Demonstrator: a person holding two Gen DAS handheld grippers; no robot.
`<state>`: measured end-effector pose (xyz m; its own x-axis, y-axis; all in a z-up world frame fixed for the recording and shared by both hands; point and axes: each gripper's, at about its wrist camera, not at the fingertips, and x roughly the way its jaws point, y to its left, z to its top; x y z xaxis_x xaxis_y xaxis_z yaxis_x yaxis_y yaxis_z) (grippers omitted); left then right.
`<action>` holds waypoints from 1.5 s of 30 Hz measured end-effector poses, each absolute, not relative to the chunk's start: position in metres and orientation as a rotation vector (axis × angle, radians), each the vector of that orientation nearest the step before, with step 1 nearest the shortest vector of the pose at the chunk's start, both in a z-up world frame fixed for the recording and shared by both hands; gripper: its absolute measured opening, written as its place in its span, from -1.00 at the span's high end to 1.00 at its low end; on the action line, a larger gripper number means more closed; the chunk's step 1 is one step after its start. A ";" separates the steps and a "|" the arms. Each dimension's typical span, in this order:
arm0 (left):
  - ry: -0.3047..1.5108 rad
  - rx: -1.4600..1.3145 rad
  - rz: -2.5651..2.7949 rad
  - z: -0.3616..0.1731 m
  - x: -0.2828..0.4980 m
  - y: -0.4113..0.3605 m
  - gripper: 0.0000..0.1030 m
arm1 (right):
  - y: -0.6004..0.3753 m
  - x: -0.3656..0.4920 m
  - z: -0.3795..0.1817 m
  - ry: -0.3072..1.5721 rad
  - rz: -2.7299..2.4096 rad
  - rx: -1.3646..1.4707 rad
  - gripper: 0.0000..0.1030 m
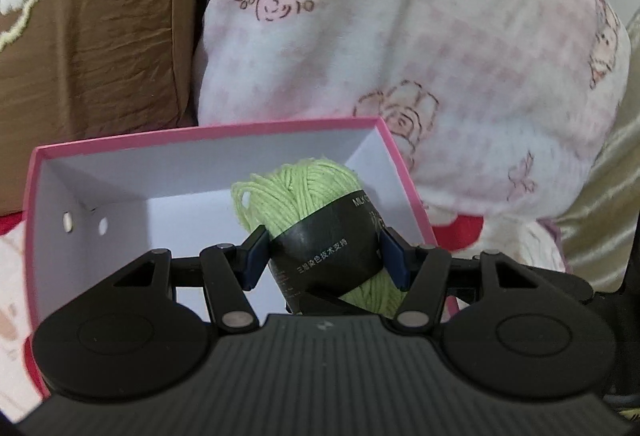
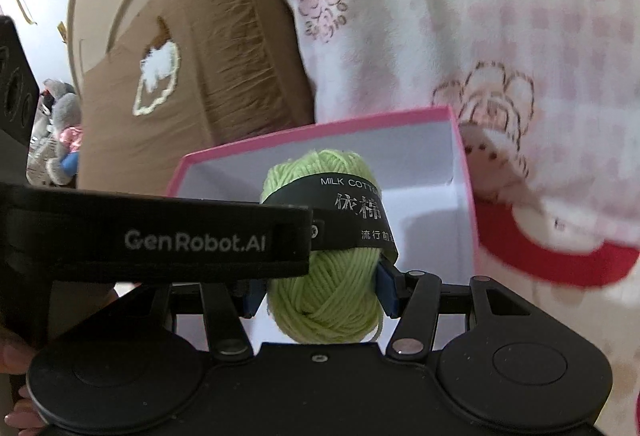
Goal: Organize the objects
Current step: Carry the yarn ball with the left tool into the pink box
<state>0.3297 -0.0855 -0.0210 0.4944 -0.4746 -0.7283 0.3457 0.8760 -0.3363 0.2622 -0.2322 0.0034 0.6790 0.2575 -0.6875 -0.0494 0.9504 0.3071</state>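
My left gripper (image 1: 325, 256) clamps a light-green yarn ball (image 1: 312, 204) across its black paper band, and my right gripper (image 2: 320, 288) clamps a matching ball (image 2: 324, 300); both hang over the open pink cardboard box (image 1: 208, 130) on the bed, ready to drop inside.

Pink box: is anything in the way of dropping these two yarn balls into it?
Nothing visible. Left gripper and right gripper each hold a green yarn ball in front of the open pink box, whose visible white interior shows nothing inside.
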 end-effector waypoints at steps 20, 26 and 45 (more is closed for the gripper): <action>1.051 -0.385 -0.520 -0.083 0.372 -0.071 -0.14 | -0.195 0.301 -0.033 0.855 0.049 -0.152 -0.15; 1.107 -0.393 -0.479 -0.095 0.383 -0.075 -0.12 | -0.187 0.310 -0.044 0.852 0.049 -0.235 -0.22; 1.115 -0.289 -0.476 -0.080 0.380 -0.093 -0.13 | -0.203 0.298 -0.044 0.876 0.047 -0.293 0.36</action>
<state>0.3804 -0.0930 -0.0797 0.3556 -0.5037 -0.7873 0.2211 0.8638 -0.4528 0.2982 -0.2034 -0.0441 0.6417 -0.0789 -0.7629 -0.1601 0.9590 -0.2338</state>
